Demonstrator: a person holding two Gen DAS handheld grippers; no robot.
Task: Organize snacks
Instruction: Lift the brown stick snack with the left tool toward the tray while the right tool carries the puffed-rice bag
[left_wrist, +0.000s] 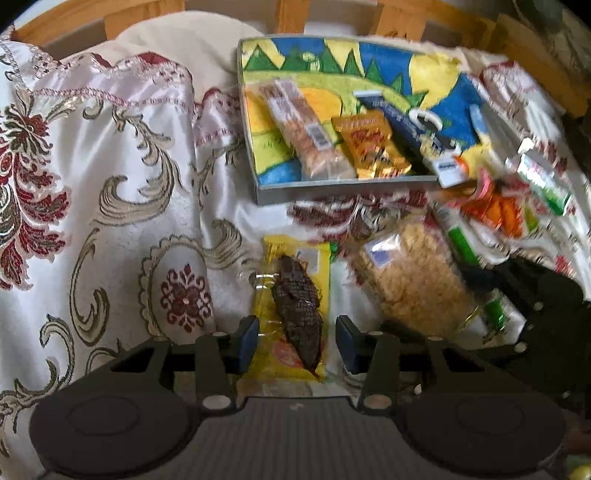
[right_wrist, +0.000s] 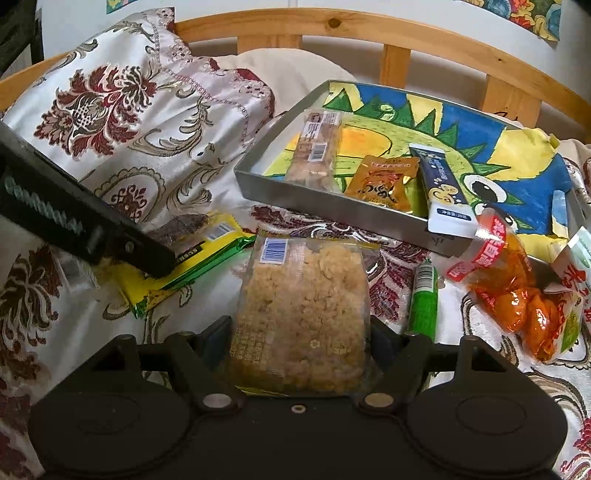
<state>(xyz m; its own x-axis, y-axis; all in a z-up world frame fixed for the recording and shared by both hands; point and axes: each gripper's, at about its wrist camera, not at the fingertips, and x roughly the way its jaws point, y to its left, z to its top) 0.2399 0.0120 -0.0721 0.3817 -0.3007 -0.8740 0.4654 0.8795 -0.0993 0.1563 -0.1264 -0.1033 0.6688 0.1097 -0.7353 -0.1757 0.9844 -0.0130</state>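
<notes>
Seemingly, in the left wrist view, the left gripper (left_wrist: 295, 341) is set astride the yellow snack packet (left_wrist: 293, 295) lying on the embroidered cloth (left_wrist: 122, 206), its jaws closing but not yet pressing, so that it can be lifted toward the painted tray (left_wrist: 347, 181). In the right wrist view, the right gripper (right_wrist: 301, 341) is placed around the puffed-rice bag (right_wrist: 303, 314), jaws against its sides, apparently gripping, near the tray where three snacks are already laid.
</notes>
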